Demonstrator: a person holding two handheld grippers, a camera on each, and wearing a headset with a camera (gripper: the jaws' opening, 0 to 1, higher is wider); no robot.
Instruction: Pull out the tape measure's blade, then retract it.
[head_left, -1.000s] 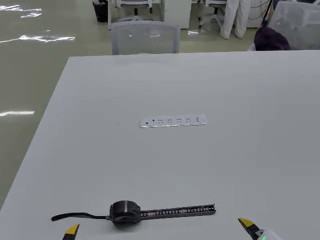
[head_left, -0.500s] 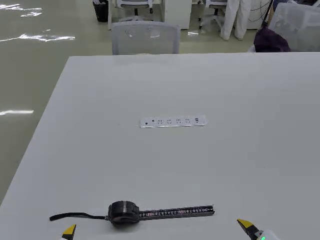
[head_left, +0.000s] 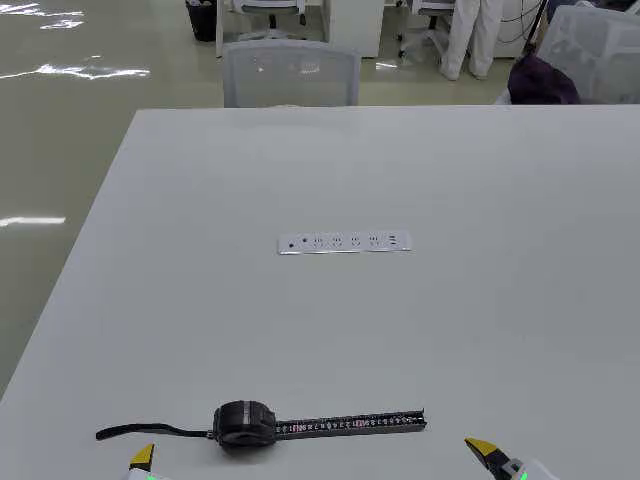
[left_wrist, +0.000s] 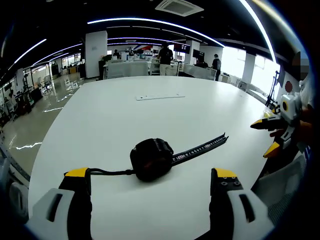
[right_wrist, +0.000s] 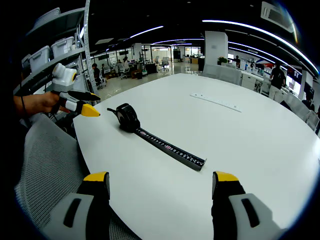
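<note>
Desk: I am working over a wide white desk (head_left: 480, 330) with a plain matt top.
Chair: a grey mesh-backed chair (head_left: 290, 75) stands at the desk's far edge, pushed in against it.
Left gripper: my left gripper (left_wrist: 150, 173) hangs just off the near edge of the desk. Its yellow-tipped jaws are spread wide and grip nothing. In the head view I see one yellow tip at the bottom left.
Right gripper: my right gripper (right_wrist: 161, 176) also hangs off the near edge, well apart from the left one. Its jaws are spread wide too, with nothing between them.
Power strip: a flat white power strip (head_left: 344, 242) lies near the middle of the desk, well beyond the tape.
Tape measure: the black tape measure (head_left: 245, 423) rests on the desk close to the near edge, in front of my left gripper and clear of both sets of jaws.
Blade: the dark blade (head_left: 350, 425) is pulled out and lies flat, running from the case toward my right gripper.
Strap: a thin black wrist strap (head_left: 140, 432) trails from the case's other side.
</note>
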